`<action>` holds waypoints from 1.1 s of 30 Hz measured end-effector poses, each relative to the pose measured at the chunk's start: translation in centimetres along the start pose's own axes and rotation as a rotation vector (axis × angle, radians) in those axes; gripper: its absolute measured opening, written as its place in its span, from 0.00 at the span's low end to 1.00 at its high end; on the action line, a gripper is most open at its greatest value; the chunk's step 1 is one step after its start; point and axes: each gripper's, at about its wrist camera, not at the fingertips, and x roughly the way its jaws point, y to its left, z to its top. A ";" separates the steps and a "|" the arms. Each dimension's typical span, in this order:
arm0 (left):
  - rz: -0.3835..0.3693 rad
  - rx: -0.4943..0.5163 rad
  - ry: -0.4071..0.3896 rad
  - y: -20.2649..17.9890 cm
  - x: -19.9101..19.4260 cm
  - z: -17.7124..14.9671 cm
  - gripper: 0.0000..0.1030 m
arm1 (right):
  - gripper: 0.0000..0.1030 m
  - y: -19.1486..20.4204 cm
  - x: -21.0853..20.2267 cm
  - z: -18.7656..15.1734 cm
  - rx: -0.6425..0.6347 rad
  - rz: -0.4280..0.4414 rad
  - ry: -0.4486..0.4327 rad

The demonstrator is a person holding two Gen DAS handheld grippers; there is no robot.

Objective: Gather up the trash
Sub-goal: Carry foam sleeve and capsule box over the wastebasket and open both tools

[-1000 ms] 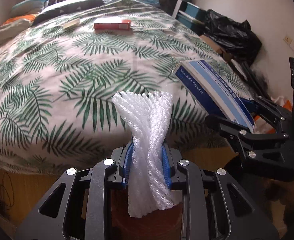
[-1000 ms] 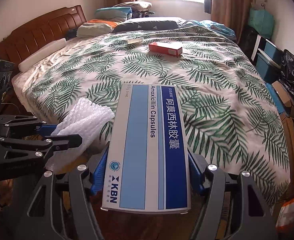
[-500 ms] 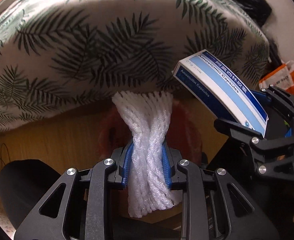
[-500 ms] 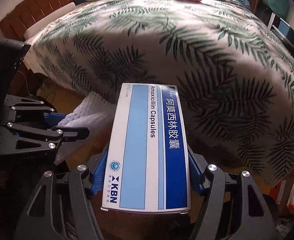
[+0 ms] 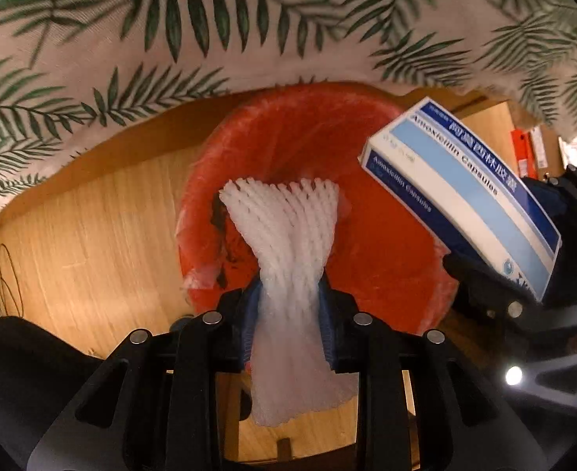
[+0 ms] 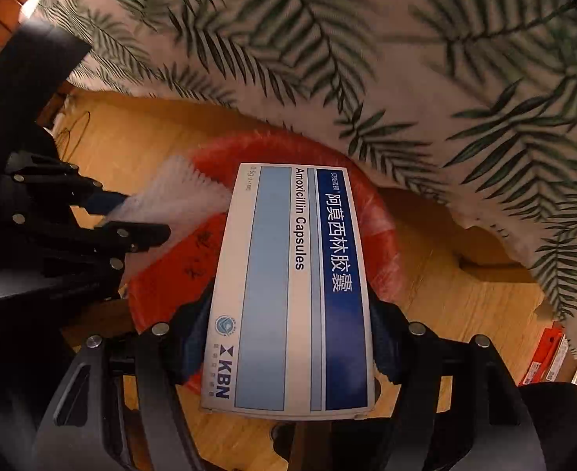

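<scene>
Now foam net (image 5: 288, 243) between left tongs (image 5: 288, 306), above bin (image 5: 386, 274)

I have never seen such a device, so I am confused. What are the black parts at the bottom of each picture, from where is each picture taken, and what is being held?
No robot is here: a person holds a two-finger claw in each hand, and a wide-angle camera on each looks along its fingers. One picture comes from each claw. The left claw is shut on a white foam net. The right claw is shut on a blue and white medicine box marked Amoxicillin Capsules. Both hang over a red bin on the wooden floor, beside a leaf-print bedcover.
</scene>
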 end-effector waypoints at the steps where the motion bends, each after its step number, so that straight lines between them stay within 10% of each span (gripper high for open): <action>1: 0.002 -0.001 0.009 0.0 0.4 0.1 0.27 | 0.65 0.0 0.6 0.0 -0.001 0.000 0.018; 14: -0.019 -0.037 0.089 1.1 4.3 1.1 0.36 | 0.65 0.7 4.3 -0.2 -0.016 0.003 0.123; 20: -0.016 -0.035 0.086 1.0 4.6 1.5 0.65 | 0.65 0.7 4.9 0.4 -0.012 0.006 0.147; 33: 0.049 -0.119 0.055 2.1 3.5 1.9 0.66 | 0.65 0.3 5.6 0.6 -0.023 0.035 0.159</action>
